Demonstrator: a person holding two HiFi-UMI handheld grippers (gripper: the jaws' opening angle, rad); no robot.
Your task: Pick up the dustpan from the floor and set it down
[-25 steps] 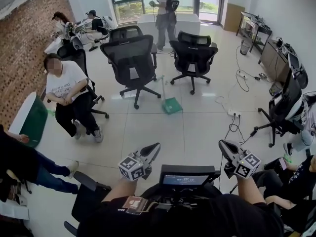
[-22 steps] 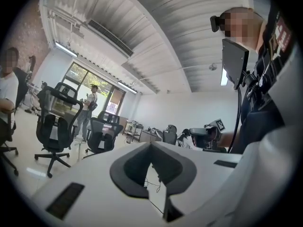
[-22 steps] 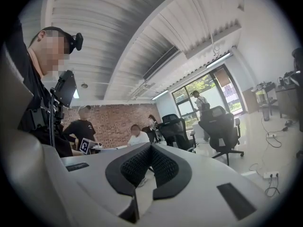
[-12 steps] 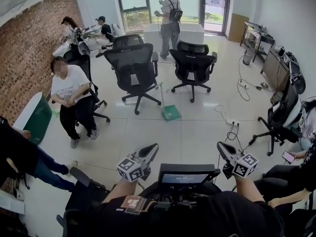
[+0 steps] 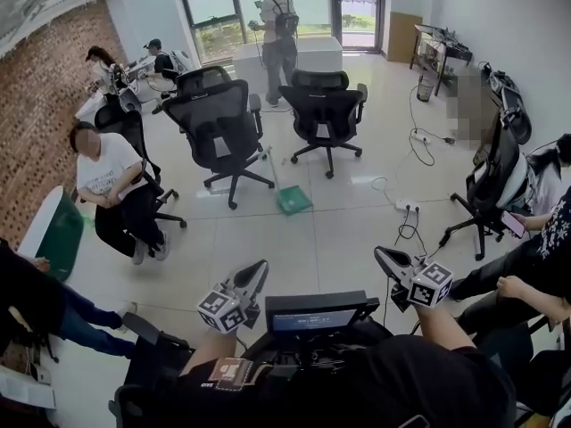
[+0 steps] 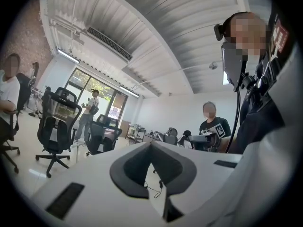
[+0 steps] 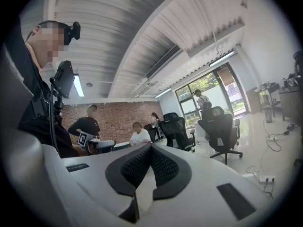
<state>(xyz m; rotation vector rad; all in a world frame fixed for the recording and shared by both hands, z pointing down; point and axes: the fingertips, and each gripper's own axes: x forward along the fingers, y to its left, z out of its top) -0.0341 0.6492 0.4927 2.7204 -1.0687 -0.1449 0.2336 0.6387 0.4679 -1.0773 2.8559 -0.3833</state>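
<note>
**Head view:** Over the past second the room has slid across the frame as the wearer moved. The green dustpan now sits a touch further left, on the floor between two office chairs, handle up. It is well apart from the left gripper and the right gripper, both level, closed and empty. That fits a pan awaiting pickup or one already set down.

**Left gripper view:** Jaws are pressed together on nothing, and the dustpan is not to be seen.

**Right gripper view:** Jaws are likewise together, with the dustpan out of sight.

Bare floor reaches dustpan; chairs behind it
</note>
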